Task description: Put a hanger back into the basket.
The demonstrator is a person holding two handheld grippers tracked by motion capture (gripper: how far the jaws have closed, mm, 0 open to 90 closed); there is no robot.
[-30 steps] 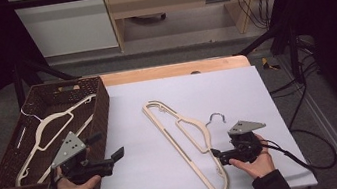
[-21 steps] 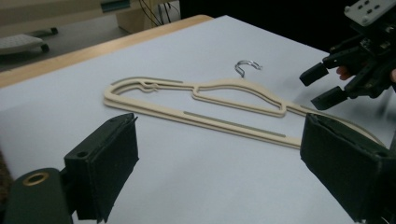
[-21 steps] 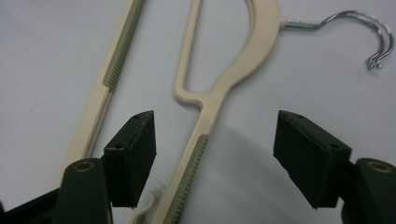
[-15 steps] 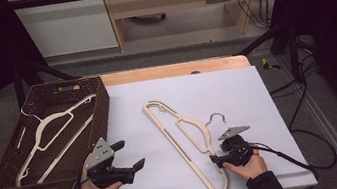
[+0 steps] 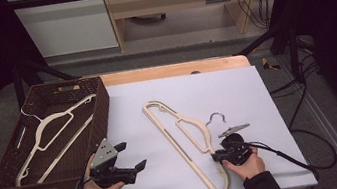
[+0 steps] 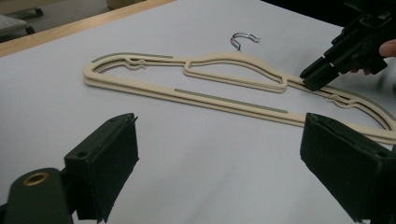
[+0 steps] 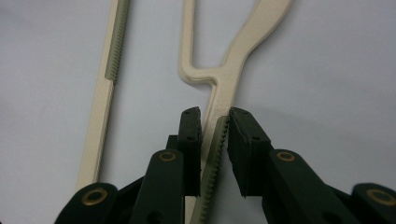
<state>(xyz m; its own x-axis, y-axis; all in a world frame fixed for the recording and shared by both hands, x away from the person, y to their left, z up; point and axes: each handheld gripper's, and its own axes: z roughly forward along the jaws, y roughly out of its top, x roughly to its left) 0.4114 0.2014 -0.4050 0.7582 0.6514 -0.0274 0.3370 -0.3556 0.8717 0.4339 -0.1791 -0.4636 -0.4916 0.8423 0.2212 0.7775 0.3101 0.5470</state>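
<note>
A cream plastic hanger (image 5: 182,133) with a metal hook lies flat on the white table (image 5: 237,94). In the left gripper view the hanger (image 6: 224,100) stretches across the sheet. My right gripper (image 5: 215,157) sits at its near end. Its jaws have just been closing, and both pads now rest against the ridged arm of the hanger (image 7: 233,60) in the right gripper view (image 7: 215,116). My left gripper (image 5: 132,155) is held low over the table to the left of the hanger. It is open (image 6: 219,123) with nothing between its jaws and faces the right gripper (image 6: 322,74).
A dark woven basket (image 5: 103,109) stands at the table's left edge with another cream hanger (image 5: 46,133) lying inside. A wooden strip (image 5: 168,70) runs along the far edge. A cable (image 5: 292,157) trails right from the right gripper.
My left gripper moved right, away from the basket, and sank toward the table. The right gripper dropped slightly onto the hanger's near end and its jaws closed on the arm.
</note>
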